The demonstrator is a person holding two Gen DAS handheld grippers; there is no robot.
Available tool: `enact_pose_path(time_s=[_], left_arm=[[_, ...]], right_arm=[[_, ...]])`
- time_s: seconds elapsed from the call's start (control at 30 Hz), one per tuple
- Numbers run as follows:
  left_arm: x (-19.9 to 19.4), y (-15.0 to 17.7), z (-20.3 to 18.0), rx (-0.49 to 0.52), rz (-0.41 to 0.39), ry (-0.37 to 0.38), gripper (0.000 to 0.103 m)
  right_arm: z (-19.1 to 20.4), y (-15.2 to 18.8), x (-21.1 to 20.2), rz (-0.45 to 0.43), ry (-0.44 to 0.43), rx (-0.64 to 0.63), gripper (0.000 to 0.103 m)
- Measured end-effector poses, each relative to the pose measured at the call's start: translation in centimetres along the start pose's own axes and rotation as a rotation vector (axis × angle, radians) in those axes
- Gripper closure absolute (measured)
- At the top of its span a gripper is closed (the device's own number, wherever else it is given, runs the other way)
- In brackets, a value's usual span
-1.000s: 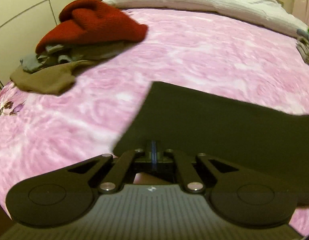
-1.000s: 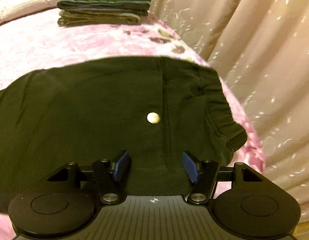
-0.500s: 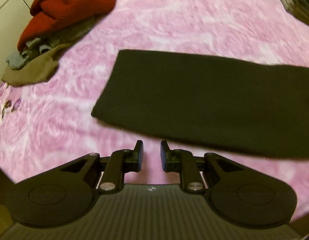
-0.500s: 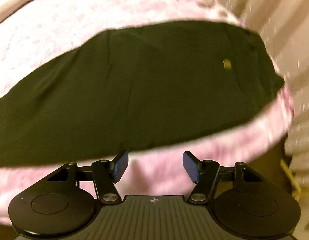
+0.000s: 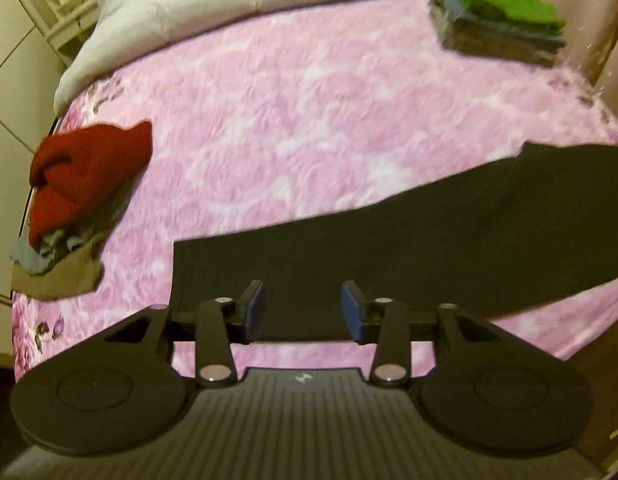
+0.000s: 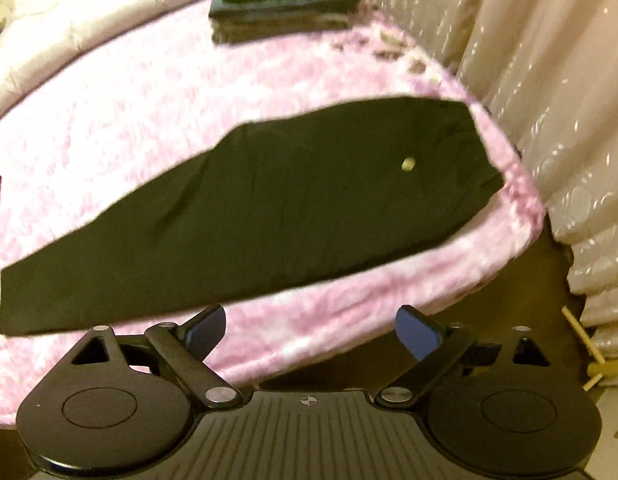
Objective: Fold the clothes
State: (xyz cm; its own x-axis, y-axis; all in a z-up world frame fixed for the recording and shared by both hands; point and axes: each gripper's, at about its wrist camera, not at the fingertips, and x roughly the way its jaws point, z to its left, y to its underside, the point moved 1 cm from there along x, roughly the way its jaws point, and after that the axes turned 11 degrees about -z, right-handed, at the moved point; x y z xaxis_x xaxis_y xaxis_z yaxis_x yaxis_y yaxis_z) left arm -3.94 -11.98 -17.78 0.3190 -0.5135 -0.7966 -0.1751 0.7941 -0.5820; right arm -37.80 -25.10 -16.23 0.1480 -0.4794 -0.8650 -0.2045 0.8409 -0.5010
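Pink flowered bedding (image 5: pixel 309 128) covers the bed that serves as my folding surface, with a pale quilt (image 5: pixel 197 4) bunched at the far end and a curtain (image 6: pixel 549 80) hanging along the right side. On it the dark trousers (image 5: pixel 409 256) lie flat as a long narrow strip, legs apparently doubled one over the other, the waist end with its pale button (image 6: pixel 408 164) toward the curtain side and the hem end toward my left. I judge they are laid out this way so the length can be folded across next. My left claw (image 5: pixel 303 312) hovers just over the hem end, fingers parted and holding nothing; my right claw (image 6: pixel 311 330) hangs off the near edge of the bed, spread wide and also empty. A neat stack topped by a green piece (image 5: pixel 505 0) sits at the far corner, well apart from the trousers, while a loose heap with a red sweater (image 5: pixel 85 172) on top waits at the left edge, which suggests sorted work on one side and pending work on the other. Compared with a second ago, my left claw, then clamped on the fabric, has let go and opened; half a second ago it was nearly shut and short of the cloth. My right claw has pulled back from above the waistband and opened wider.
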Motion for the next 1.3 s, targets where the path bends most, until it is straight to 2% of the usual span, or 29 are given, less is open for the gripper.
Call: enact_pose_path(time_s=[0.33, 0.4, 0.67, 0.93, 1.3], left_arm=[[-6.6, -0.8, -5.2, -0.029, -0.069, -0.033, 0.06], [-7.9, -0.6, -6.2, -0.042, -0.081, -0.044, 0.057], [-12.4, 0.3, -9.8, -0.141, -0.121, -0.103, 0.053], [-16.1, 2.3, -11.3, -0.21, -0.124, -0.182, 0.051], [-19.0, 5.6, -13.0, -0.25, -0.085, -0.241, 0.048]], right_arm=[[-4.5, -1.2, -4.0, -0.051, -0.055, -0.064, 0.008], [-5.6, -1.4, -4.7, -0.057, -0.065, -0.078, 0.007], [-8.1, -2.9, -7.3, -0.108, -0.13, -0.187, 0.007], [-8.5, -2.7, -8.9, -0.148, -0.195, -0.321, 0.007], [-9.4, -0.6, -9.2, -0.11, -0.264, -0.392, 0.007]])
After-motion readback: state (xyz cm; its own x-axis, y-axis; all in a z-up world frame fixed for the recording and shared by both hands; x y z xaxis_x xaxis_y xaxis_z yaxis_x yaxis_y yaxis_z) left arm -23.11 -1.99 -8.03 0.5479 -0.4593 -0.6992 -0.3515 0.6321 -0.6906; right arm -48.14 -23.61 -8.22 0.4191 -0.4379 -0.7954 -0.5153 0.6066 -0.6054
